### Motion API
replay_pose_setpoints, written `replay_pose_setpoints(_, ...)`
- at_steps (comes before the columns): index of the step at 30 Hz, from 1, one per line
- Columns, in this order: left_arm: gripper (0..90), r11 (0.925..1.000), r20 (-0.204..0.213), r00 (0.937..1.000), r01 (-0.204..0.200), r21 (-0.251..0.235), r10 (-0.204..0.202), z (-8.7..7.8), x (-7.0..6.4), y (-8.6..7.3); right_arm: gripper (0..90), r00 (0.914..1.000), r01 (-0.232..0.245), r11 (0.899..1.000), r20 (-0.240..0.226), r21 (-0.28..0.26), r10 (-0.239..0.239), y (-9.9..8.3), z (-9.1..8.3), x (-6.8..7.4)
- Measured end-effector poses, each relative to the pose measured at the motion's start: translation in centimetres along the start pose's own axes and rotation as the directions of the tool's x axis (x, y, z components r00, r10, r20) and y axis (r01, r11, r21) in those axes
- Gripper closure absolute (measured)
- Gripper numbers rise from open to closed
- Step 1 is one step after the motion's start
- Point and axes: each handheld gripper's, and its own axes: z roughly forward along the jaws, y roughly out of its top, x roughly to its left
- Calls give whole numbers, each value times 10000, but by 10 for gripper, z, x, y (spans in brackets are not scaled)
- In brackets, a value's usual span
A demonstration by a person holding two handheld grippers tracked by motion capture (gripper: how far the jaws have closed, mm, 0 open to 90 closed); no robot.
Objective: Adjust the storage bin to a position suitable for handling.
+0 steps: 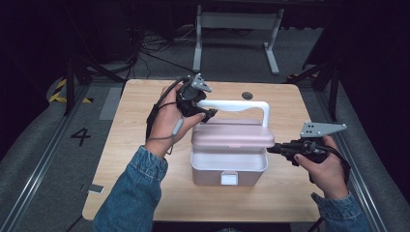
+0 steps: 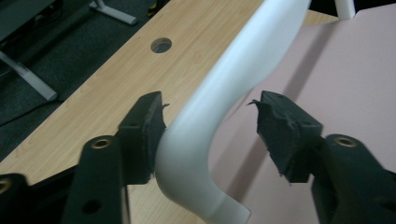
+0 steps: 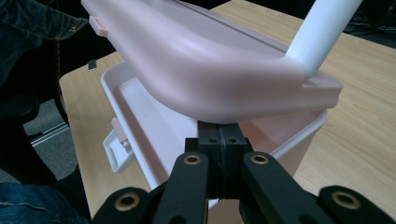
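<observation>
Here the left hand-held gripper (image 2: 210, 128) gapes around the white handle (image 2: 224, 98); right hand-held gripper (image 3: 222, 140), pinched together, props the lid's edge (image 3: 224, 109).

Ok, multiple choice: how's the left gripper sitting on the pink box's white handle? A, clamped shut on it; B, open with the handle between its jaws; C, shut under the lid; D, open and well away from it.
B: the left gripper straddles the white handle, one pad touching, the other apart.

So the worktop (image 1: 145, 145) is light wood with rounded corners and a round cable hole (image 1: 247, 95) near its far edge. Sitting mid-frame is a pink box (image 1: 229, 169), lid up. Small grey tag (image 1: 95, 189) lower left.
</observation>
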Motion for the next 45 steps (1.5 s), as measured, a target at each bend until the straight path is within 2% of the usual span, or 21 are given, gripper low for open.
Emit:
replay_pose_setpoints(4, 371, 9974, -25, 9991, 429, -584, -431, -17, 2, -14, 900, 10000, 40, 9998, 87, -187, -38, 2, -1, -2)
replay_pose_setpoints(9, 367, 9945, -226, 9972, 693, -782, -713, -38, 4, -32, 900, 9999, 21, 9994, 165, -342, -15, 6, -1, -6)
replay_pose_setpoints(11, 360, 9931, -306, 9951, 917, -728, -942, -43, 5, -38, 900, 9999, -21, 9991, 136, -414, 27, 7, 0, -6)
replay_pose_setpoints(15, 361, 9943, -544, 9930, 1034, -271, -1047, -45, 6, -52, 900, 9999, -65, 9984, 146, -565, 73, 11, 0, -8)
replay_pose_setpoints(16, 361, 9950, -536, 9936, 992, -85, -995, -45, 6, -55, 900, 9998, -73, 9981, 174, -609, 83, 12, 0, -8)
replay_pose_setpoints(21, 352, 9957, -462, 9950, 897, 247, -885, -41, 5, -67, 900, 9997, -131, 9967, 187, -803, 146, 14, 0, -10)
replay_pose_setpoints(25, 340, 9952, -394, 9952, 905, 378, -890, -39, 5, -74, 900, 9993, -246, 9944, 262, -1029, 274, 17, 1, -10)
replay_pose_setpoints(30, 324, 9981, -150, 9991, 409, 450, -403, -33, -2, -74, 900, 9990, -346, 9915, 248, -1257, 381, 18, -1, -11)
replay_pose_setpoints(33, 318, 9997, -245, 9997, 71, 239, -66, -31, -7, -70, 900, 9988, -389, 9903, 257, -1334, 426, 19, -1, -10)
replay_pose_setpoints(36, 255, 9997, -374, 9991, -169, 171, 175, -25, -12, -64, 900, 9988, -381, 9898, 253, -1376, 419, 20, -1, -10)
replay_pose_setpoints(39, 255, 9999, -384, 9992, -112, 46, 114, -20, -16, -58, 900, 9988, -387, 9896, 234, -1384, 423, 21, 0, -9)
replay_pose_setpoints(45, 288, 9985, -485, 9981, -397, -369, 378, -14, -23, -47, 900, 9986, -457, 9888, 186, -1424, 488, 21, 0, -10)
